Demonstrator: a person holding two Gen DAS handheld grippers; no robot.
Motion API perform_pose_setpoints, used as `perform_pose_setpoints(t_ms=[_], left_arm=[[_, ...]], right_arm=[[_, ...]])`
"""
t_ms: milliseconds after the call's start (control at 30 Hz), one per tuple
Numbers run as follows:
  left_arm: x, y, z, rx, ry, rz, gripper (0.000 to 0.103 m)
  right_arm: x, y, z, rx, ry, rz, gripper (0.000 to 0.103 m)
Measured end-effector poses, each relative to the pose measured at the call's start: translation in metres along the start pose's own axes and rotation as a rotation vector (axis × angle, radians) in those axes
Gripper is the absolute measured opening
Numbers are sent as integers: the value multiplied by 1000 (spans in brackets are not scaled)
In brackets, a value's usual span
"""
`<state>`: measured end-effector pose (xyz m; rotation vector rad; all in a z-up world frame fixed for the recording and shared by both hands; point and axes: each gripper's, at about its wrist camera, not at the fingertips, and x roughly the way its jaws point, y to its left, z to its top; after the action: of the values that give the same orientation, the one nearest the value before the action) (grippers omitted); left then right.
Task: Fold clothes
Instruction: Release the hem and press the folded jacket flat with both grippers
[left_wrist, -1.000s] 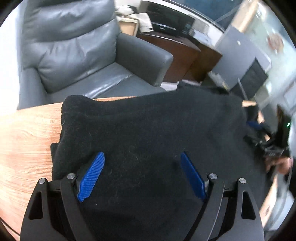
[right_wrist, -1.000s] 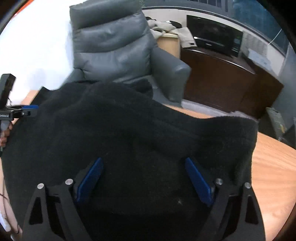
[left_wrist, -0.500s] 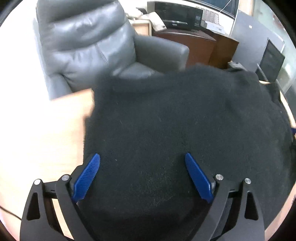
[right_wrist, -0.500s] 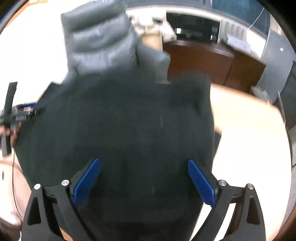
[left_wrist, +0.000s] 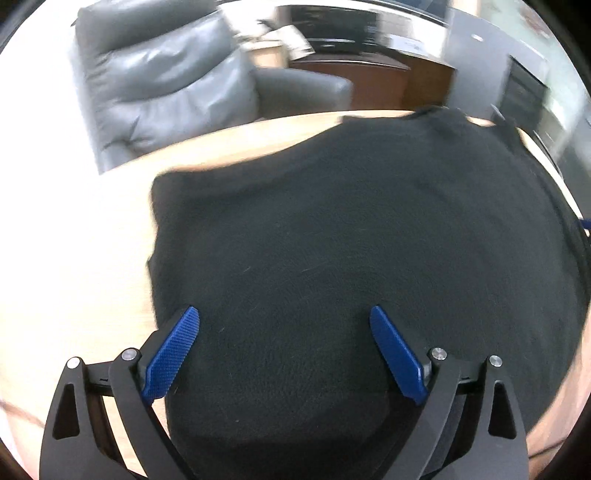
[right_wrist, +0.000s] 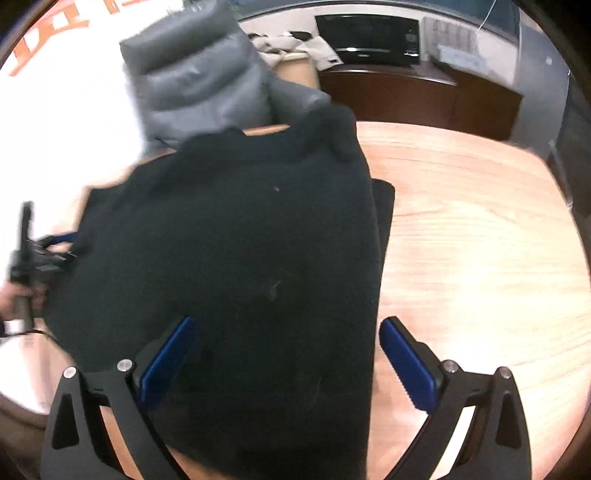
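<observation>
A black fleece garment (left_wrist: 351, 240) lies spread on the light wooden table (left_wrist: 92, 258). My left gripper (left_wrist: 284, 343) is open, its blue pads wide apart above the garment's near left part. In the right wrist view the same garment (right_wrist: 240, 240) fills the left and middle. My right gripper (right_wrist: 288, 354) is open over its near right edge, the right pad (right_wrist: 406, 363) above bare table (right_wrist: 480, 240). The left gripper (right_wrist: 29, 258) shows at the far left beside the cloth.
A grey leather armchair (left_wrist: 166, 85) stands just behind the table's far edge. A dark wooden cabinet (right_wrist: 406, 96) with a black screen (right_wrist: 369, 37) lines the back wall. Bare table lies to the right of the garment.
Both grippers have drawn back and risen, so more of the garment and table shows. The garment now lies flatter, with its right edge straight. Both grippers stay open.
</observation>
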<state>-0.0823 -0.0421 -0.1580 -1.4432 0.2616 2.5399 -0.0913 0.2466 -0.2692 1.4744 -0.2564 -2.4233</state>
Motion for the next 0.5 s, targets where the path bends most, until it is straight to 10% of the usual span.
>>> perform_pose_setpoints(t_ms=[333,500], left_arm=[[4,-108,34,566,-89,-197,94],[37,-107,33,551,-12,-265,91]], right_arm=[[3,-64,-60,163,164,234,86],[16,-55,-59,165,118,320,70]])
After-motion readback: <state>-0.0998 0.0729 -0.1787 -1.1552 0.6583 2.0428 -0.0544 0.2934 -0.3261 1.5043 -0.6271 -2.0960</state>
